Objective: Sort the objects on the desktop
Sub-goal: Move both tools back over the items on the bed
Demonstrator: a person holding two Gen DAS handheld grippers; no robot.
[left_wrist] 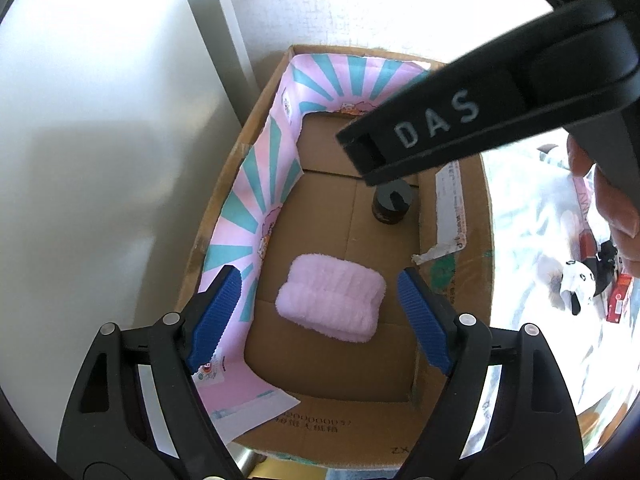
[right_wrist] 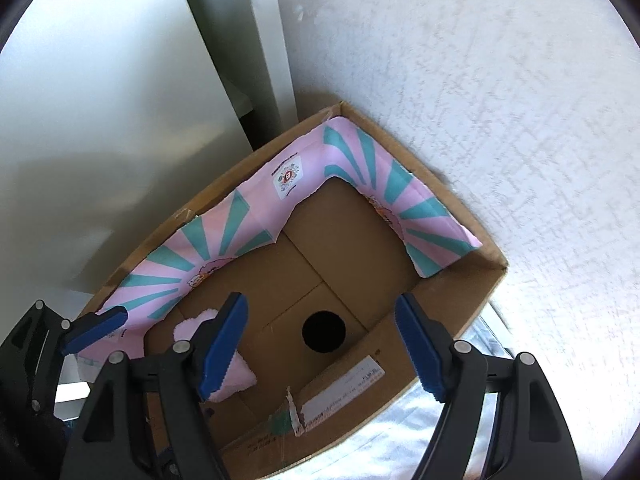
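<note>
Cardboard box (left_wrist: 452, 412) fills the centre of both views, lined along its upper-left walls with a pink-and-teal striped paper liner (left_wrist: 256, 184).

- Pink folded towel (left_wrist: 332, 298) lies on the box floor, lower centre of the left wrist view. Left gripper (left_wrist: 320, 316) hangs above it, blue pads spread wide to either side, holding nothing.
- Dark jar (left_wrist: 392, 206) stands upright on the floor, above and right of the towel, apart from it. From the right wrist view only its black round lid (right_wrist: 323, 331) shows, centre-low.
- Right gripper (right_wrist: 322, 346) is also spread and empty, positioned over the jar; its black body crosses the upper right of the left view.
- Loose items remain outside the box at the far right edge: a black-and-white plush toy (left_wrist: 576, 284) and a red packet (left_wrist: 618, 300).

Risks, as I judge them:
- Both tools share one box opening; pulling out on crossing paths could knock them together.
- A pad catching the liner's torn lower edge or the peeling label (right_wrist: 344, 386) could drag paper up.
- A sideways sweep by the right tool could tip the jar.
</note>
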